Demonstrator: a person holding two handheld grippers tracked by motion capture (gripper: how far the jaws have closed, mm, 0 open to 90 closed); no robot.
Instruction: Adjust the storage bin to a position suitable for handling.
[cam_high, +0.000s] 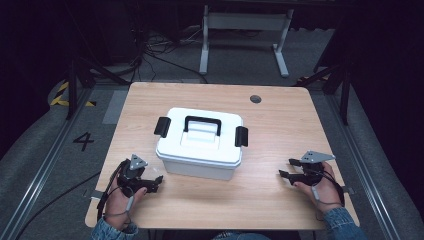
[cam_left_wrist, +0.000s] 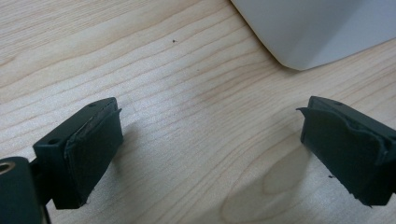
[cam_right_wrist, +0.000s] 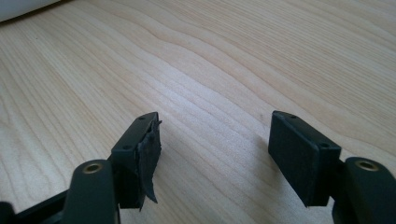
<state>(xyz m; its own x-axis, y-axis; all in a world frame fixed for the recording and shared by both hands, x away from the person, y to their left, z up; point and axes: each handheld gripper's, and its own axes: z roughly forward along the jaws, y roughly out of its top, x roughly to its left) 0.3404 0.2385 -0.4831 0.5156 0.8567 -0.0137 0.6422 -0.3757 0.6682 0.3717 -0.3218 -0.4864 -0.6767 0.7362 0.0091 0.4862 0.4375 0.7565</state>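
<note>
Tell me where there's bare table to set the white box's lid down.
Bare wood lies right of the white box, between it and the right gripper, and along the far edge of the table behind the box. Tightest spot: the left gripper sits close to the box's near-left corner.

Box (cam_high: 200, 147) mid-table (cam_high: 280, 125); left claw (cam_high: 156, 183) beside, right claw (cam_high: 286, 168) apart.

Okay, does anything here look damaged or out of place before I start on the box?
One thing: on the right gripper, the lining on one pad is frayed and peeling off at its edge. The left gripper pads have slightly ragged edges too. The white box sits closed and square on the table, both latches down.
</note>
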